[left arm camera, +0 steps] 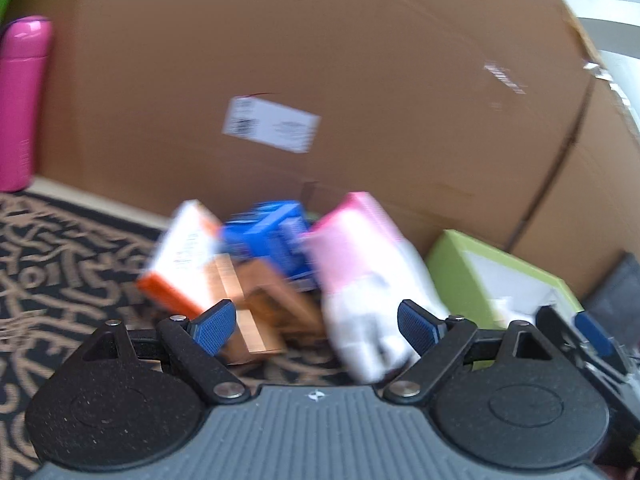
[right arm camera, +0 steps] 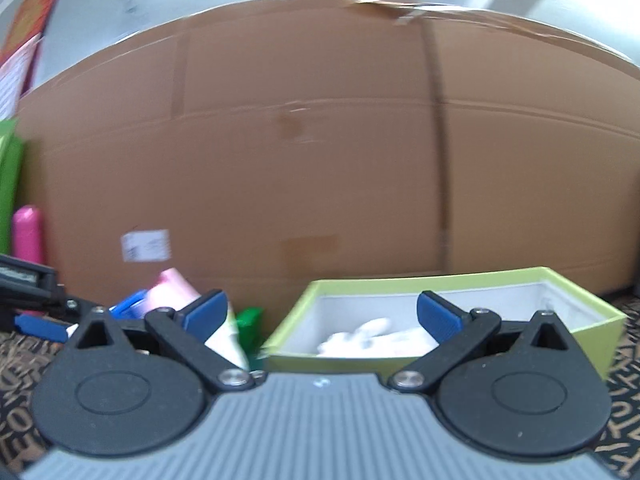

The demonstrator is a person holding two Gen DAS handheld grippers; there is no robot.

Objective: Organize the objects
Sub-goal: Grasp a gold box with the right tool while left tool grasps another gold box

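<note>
A blurred heap lies on the patterned rug: an orange-and-white box (left arm camera: 180, 256), a blue box (left arm camera: 268, 236), a pink-and-white package (left arm camera: 360, 280) and a brown block (left arm camera: 264, 308). My left gripper (left arm camera: 316, 326) hovers open just before the heap, its pads pressing on nothing. The pink package's lower end shows close to its right finger. My right gripper (right arm camera: 322, 316) is open wide in front of a lime-green box (right arm camera: 592, 328) with a white lining and a white crumpled thing (right arm camera: 360, 336) inside. The pink package (right arm camera: 176, 284) stands left of that box.
A large cardboard box (left arm camera: 320, 80) walls off the back in both views. A pink bottle (left arm camera: 22, 104) stands at its left end. A small green item (right arm camera: 250, 320) lies between the heap and the lime box. The other gripper (left arm camera: 592, 336) shows at the right edge.
</note>
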